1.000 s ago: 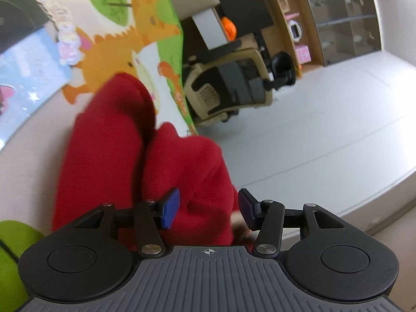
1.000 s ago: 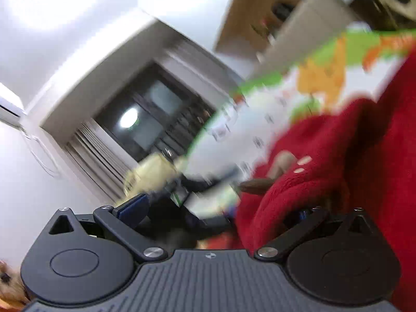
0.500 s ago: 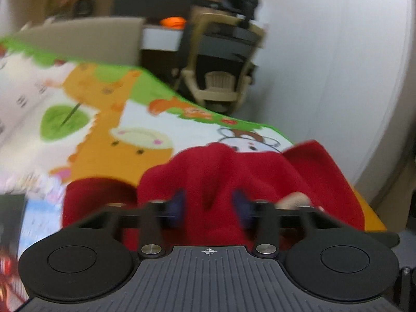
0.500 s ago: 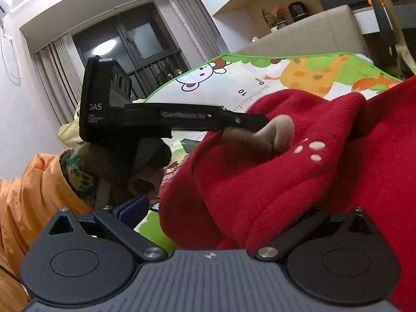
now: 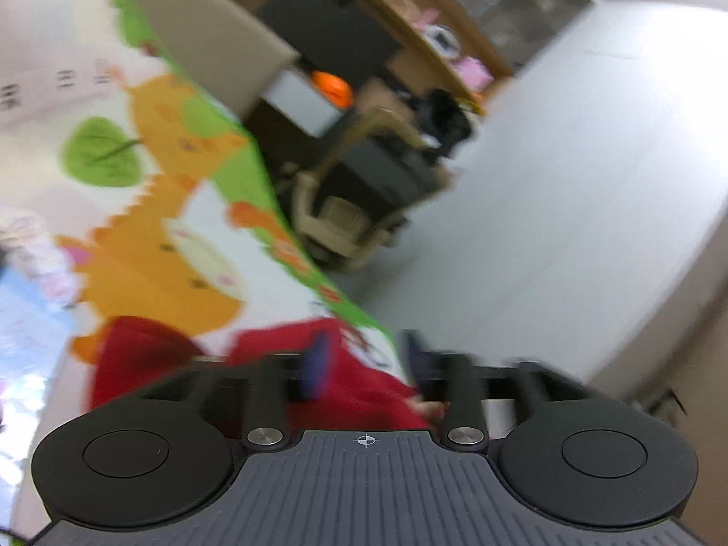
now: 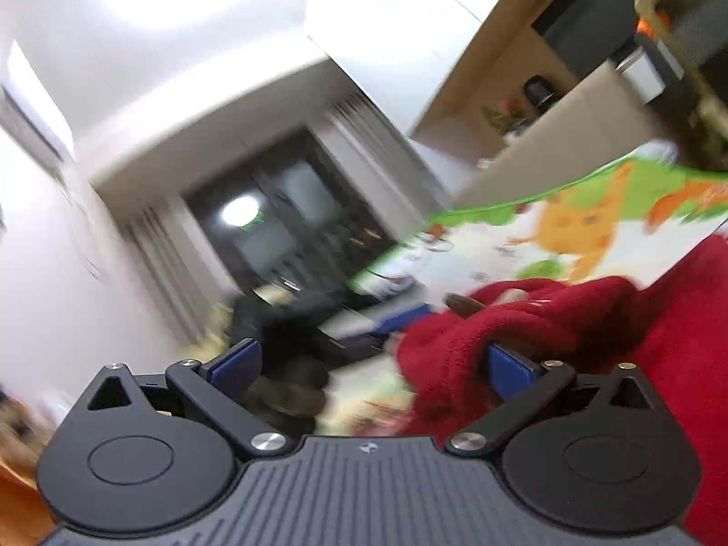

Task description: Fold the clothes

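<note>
Both tongs, left [image 5: 361, 361] and right [image 6: 371, 359], are held open; red fleece garment [image 6: 591, 327] is bunched unfolded on play mat [image 5: 150, 209], ungripped.

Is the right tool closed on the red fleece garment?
No, the right tool is wide open; the red fleece garment only drapes around one finger.

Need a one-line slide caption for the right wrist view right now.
Right gripper open, red fleece garment bunched against its right-hand finger, over a cartoon play mat; motion-blurred.
</note>
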A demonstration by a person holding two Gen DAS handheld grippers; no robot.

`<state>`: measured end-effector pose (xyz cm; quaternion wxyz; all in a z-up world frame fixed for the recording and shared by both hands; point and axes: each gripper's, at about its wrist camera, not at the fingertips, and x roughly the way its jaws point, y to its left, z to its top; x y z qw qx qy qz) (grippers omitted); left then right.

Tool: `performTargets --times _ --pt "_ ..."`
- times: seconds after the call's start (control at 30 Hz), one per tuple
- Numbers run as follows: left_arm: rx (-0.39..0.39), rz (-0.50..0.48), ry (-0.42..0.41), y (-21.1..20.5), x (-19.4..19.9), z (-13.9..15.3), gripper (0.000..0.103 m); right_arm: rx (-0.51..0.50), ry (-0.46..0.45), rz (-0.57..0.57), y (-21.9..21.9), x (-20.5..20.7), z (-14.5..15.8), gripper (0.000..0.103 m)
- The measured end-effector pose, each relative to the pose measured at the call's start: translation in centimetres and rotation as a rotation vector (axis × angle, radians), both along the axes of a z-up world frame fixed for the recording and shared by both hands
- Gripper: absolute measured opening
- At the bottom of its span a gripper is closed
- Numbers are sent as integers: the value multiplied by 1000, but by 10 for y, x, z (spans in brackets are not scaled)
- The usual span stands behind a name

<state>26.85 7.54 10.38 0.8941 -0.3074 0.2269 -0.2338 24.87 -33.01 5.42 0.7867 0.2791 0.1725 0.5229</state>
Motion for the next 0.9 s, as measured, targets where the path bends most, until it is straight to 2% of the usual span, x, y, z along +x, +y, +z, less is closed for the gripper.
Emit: performTargets --times 0.07,0.2,0.3,0.37,0.47,0.57,0.63,0.73,0.8,0.9 --pt "38 4 -10 -9 2 3 64 -4 33 23 6 1 -8 103" --pt "-59 59 23 2 0 -10 71 -4 102 72 18 3 -25 103" --pt "-137 90 93 17 -7 -31 74 37 199 114 50 26 -40 103" --pt "-154 110 128 26 -12 -40 74 13 259 106 75 47 -48 103" --pt "-163 146 118 41 -19 -42 77 -14 291 42 97 70 -57 103" --pt "-207 182 86 54 -22 -40 80 17 280 45 104 82 -56 103" --pt "-247 197 75 60 -21 -42 81 78 250 89 95 80 -48 103" --pt "-273 204 67 63 -23 -41 84 251 137 178 65 67 -25 103" --pt "-272 201 58 64 -23 -39 85 292 23 200 42 52 -7 103" --pt "-272 156 4 57 -22 -28 89 145 -88 175 18 33 6 103"
